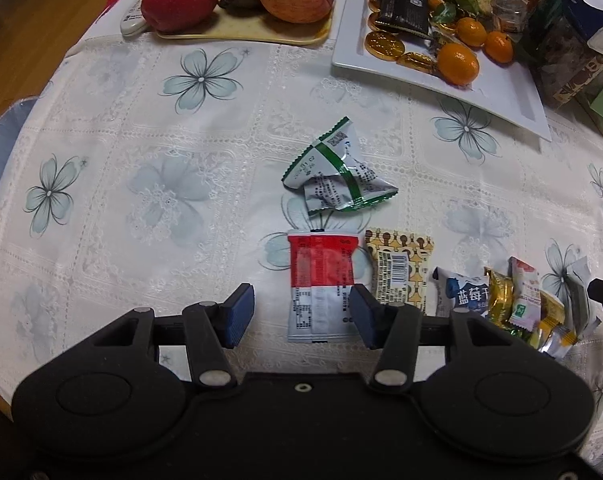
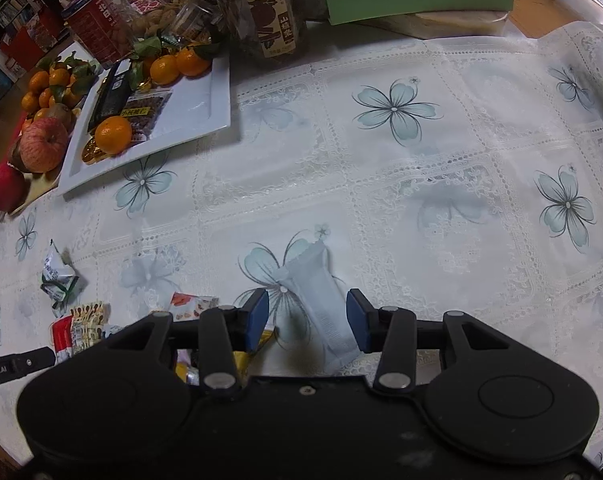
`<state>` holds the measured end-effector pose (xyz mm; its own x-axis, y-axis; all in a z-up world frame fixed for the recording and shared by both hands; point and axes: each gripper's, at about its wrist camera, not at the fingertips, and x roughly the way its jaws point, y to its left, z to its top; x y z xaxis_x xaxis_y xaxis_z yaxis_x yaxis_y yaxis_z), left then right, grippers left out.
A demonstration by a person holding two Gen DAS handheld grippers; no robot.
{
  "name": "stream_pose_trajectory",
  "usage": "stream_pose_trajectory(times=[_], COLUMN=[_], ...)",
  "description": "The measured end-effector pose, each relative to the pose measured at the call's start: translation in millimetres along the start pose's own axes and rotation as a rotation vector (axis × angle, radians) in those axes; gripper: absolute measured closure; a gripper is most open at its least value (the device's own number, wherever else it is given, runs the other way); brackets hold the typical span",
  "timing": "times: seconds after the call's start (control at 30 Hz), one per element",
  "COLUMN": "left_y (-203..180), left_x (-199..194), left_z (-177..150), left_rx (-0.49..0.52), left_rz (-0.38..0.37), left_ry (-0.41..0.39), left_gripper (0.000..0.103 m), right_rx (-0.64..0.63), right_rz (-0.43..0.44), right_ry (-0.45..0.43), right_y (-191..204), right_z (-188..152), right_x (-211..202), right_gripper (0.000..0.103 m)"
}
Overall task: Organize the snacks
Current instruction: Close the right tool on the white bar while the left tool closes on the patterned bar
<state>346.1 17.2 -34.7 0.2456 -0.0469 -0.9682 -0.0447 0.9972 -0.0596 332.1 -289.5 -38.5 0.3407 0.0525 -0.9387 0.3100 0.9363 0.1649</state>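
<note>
red-and-white sachet: laid flat on the flowered tablecloth, long side running near-to-far, right between the blue pads of the left gripper. The right pad looks to be touching its edge; the left pad is clearly apart from it.
left gripper: jaws held apart, pointed steeply down over the sachet, nothing pinched yet.
pale sachet: also flat on the cloth, tilted a bit, lying between the pads of the right gripper. It sits closer to the right pad, maybe touching it; a gap is seen on the left side.
right gripper: jaws about half apart, not clamped on anything as far as can be told.
neighbours: a yellow patterned packet lies just right of the red-and-white one, nearly touching it. A crumpled green-and-white wrapper sits just beyond. Further right, a blue packet and a small heap of mixed snack packets are bunched together.
far side: a white rectangular plate with gold coins, a black packet and mandarins; a fruit tray with apples, far left.
step in hand (a guess): both sachets are being lined up for a pinch so they can be sorted.
how to do it well: each gripper should probably be centred over its sachet before closing, so one pad doesn't just shove it sideways. Flat foil is slippery, so the pads should be brought low to the cloth. On the left, the yellow packet could get caught by the right pad if care isn't taken.
</note>
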Motion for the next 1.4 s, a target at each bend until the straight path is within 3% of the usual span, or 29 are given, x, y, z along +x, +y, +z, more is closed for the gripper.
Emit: stream_pose_trajectory(times=[0.17, 0.3, 0.6, 0.97, 1.2, 1.4], left_y=[-18, -30, -57, -57, -48, -50], left_x=[-1, 2, 15, 30, 26, 29], left_z=[-1, 3, 4, 8, 6, -1], left_rx=[0.037, 0.027, 0.063, 0.022, -0.006, 0.036], left_rz=[-0.030, -0.065, -0.035, -0.049, -0.049, -0.052], left_ry=[-0.031, -0.035, -0.036, -0.012, -0.001, 0.031], left_gripper=[0.046, 0.046, 0.046, 0.061, 0.062, 0.062], right_rx=[0.073, 0.046, 0.035, 0.087, 0.114, 0.113], right_rz=[0.039, 0.048, 0.049, 0.068, 0.064, 0.047], right_ry=[0.033, 0.027, 0.037, 0.040, 0.041, 0.055], right_y=[-13, -8, -10, -20, -28, -23], right_z=[3, 0, -2, 2, 6, 4], right_x=[1, -5, -6, -9, -5, 5], right_gripper=[0.057, 0.057, 0.057, 0.057, 0.057, 0.057])
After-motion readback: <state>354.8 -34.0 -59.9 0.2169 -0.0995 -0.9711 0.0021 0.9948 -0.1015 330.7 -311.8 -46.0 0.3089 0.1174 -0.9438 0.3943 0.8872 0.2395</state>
